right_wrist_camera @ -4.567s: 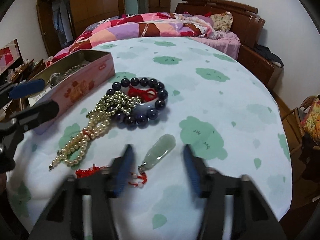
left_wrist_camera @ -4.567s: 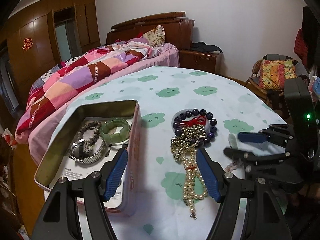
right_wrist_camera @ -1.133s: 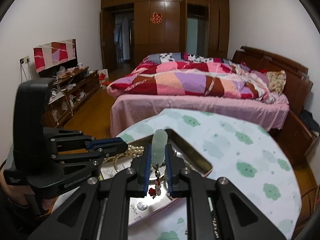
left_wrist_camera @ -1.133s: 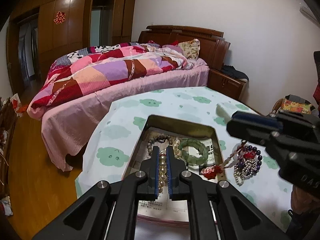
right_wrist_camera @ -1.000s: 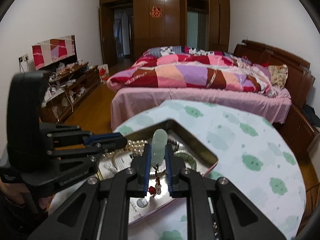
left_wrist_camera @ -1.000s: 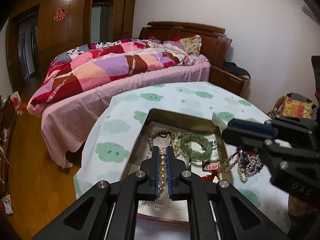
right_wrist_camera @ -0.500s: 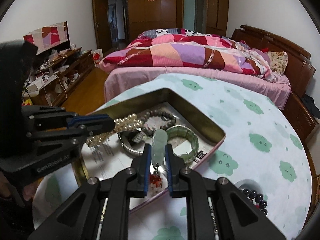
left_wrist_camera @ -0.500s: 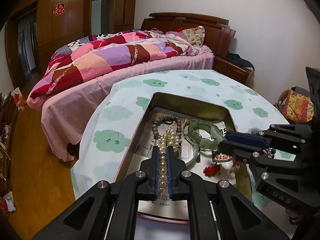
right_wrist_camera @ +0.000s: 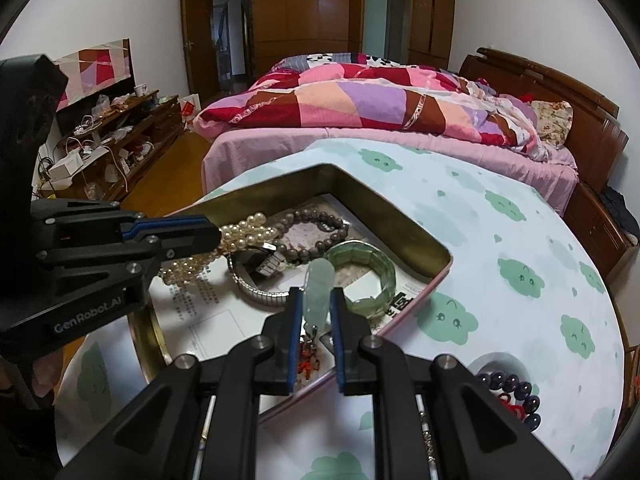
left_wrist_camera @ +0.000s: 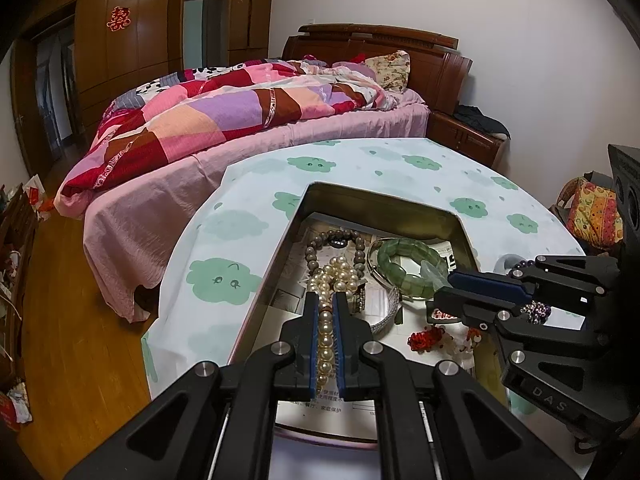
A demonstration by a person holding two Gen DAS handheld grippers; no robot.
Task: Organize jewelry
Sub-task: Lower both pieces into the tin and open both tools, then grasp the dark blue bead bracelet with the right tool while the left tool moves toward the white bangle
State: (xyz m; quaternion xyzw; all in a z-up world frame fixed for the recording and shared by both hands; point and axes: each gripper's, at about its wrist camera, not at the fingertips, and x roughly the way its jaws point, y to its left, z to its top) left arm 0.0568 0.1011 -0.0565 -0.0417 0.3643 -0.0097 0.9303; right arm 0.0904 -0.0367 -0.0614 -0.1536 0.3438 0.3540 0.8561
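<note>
Beside a quilted bed (left_wrist_camera: 240, 112) (pink sheet), cloud-print tablecloth (left_wrist_camera: 224, 272) bears tin (left_wrist_camera: 380, 208).

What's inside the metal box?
In the tin box: a green jade bracelet, a brown bead bracelet, a metal watch band and printed paper. The paper covers the bottom.

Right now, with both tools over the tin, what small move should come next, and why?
Probably open both tools. The left tool is shut on the pearl necklace, the right tool on the jade pendant; both hang low inside the tin above the green bracelet, so releasing should drop them in.
</note>
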